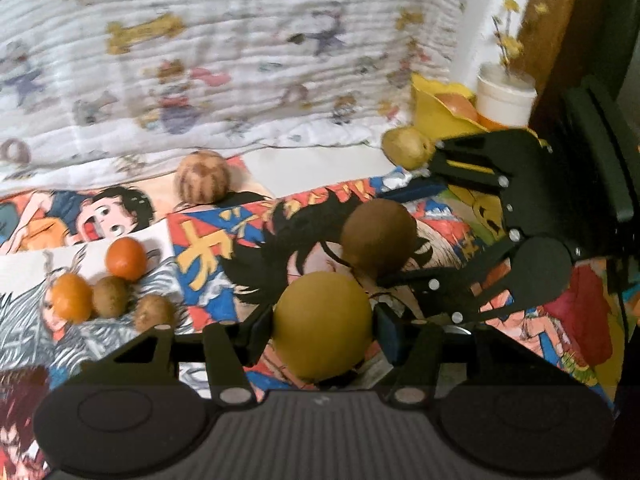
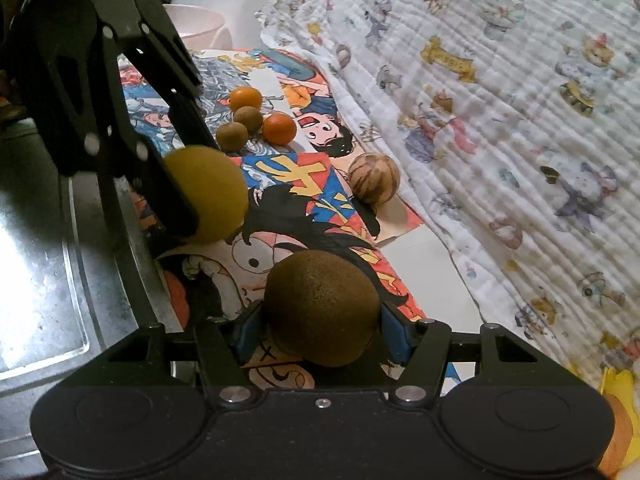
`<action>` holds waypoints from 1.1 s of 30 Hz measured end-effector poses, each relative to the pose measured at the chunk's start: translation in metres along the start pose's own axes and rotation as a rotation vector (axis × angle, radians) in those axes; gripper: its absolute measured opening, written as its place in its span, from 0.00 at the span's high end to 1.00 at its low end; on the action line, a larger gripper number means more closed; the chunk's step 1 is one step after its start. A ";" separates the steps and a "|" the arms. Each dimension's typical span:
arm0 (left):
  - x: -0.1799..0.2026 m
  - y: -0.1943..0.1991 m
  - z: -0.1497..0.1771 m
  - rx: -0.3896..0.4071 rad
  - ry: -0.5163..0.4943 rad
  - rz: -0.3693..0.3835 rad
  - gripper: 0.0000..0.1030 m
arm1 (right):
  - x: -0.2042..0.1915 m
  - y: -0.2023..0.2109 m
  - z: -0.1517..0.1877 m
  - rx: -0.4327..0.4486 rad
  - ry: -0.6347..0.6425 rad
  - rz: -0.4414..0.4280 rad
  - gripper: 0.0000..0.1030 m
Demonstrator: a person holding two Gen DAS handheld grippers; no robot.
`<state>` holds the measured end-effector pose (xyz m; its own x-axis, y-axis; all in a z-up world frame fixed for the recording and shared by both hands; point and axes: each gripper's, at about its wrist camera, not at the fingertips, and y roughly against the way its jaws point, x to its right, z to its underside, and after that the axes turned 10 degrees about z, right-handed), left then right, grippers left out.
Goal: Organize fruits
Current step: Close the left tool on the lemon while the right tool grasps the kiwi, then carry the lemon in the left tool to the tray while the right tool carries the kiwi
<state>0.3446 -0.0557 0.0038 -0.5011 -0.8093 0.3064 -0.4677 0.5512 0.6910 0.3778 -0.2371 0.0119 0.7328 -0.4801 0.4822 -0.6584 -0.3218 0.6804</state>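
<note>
My left gripper [image 1: 322, 328] is shut on a round yellow-brown fruit [image 1: 322, 322], held just above the comic-print mat [image 1: 208, 256]. My right gripper [image 2: 322, 330] is shut on a darker brown fruit [image 2: 322, 306]. That brown fruit also shows in the left wrist view [image 1: 378, 238], and the yellow-brown fruit in the right wrist view [image 2: 208, 192]. The two grippers are close together. A cluster of two oranges [image 1: 126, 259] and two small brown fruits [image 1: 110, 296] lies on the mat at left. A striped tan fruit [image 1: 203, 177] sits near the blanket.
A cartoon-print white blanket [image 1: 240, 60] rises behind the mat. A yellow bowl [image 1: 440, 112] holding fruit and a white pot [image 1: 506, 98] stand at the back right, with a yellowish fruit [image 1: 406, 148] beside them. A metal tray [image 2: 44, 240] and a pink bowl [image 2: 198, 24] are at left.
</note>
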 end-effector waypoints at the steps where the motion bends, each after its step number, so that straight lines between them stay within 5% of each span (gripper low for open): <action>1: 0.000 0.004 0.000 0.005 0.005 -0.001 0.43 | 0.000 0.002 -0.001 0.002 -0.007 -0.001 0.39; 19: 0.006 0.090 0.047 0.074 0.055 -0.075 0.43 | -0.047 0.063 -0.051 0.111 -0.038 -0.164 0.39; 33: -0.009 0.133 0.101 0.085 0.168 -0.106 0.43 | -0.087 0.068 -0.072 0.045 -0.098 -0.344 0.39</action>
<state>0.2133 0.0454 0.0275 -0.3206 -0.8821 0.3451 -0.5744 0.4707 0.6698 0.2817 -0.1578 0.0557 0.8943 -0.4130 0.1721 -0.3845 -0.5129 0.7675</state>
